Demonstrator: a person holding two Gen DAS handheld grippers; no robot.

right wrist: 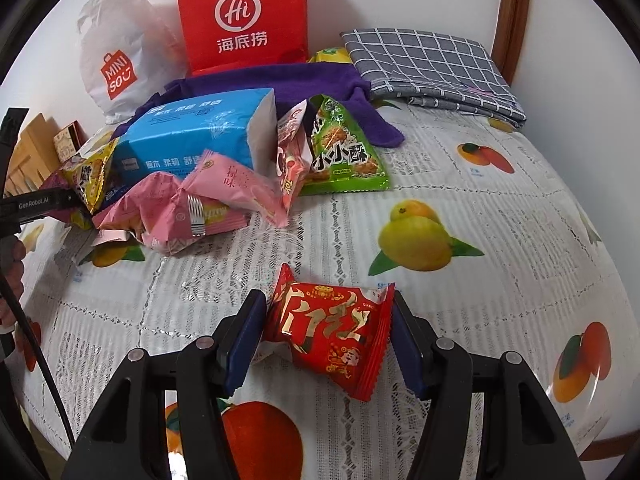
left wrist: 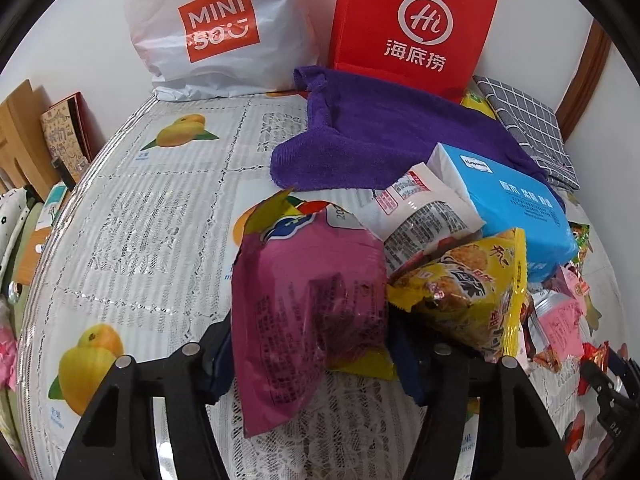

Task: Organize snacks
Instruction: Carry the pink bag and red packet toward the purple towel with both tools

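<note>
My left gripper (left wrist: 316,344) is shut on a magenta snack bag (left wrist: 308,304), whose lower end trails on the tablecloth. A yellow snack bag (left wrist: 468,284) and a white packet (left wrist: 424,208) lean beside it. My right gripper (right wrist: 326,340) is shut on a small red snack packet (right wrist: 336,336), its pads pressing both sides, low over the table. A pile of pink packets (right wrist: 192,204), a green snack bag (right wrist: 344,152) and a blue tissue pack (right wrist: 192,136) lie ahead at the left. The left gripper shows at the right wrist view's left edge (right wrist: 36,204).
A red paper bag (left wrist: 412,28) and a white Miniso bag (left wrist: 212,28) stand at the back wall. A purple towel (left wrist: 384,136) and a folded grey checked cloth (right wrist: 432,68) lie behind the snacks. The table (right wrist: 480,184) has a fruit-print lace cover.
</note>
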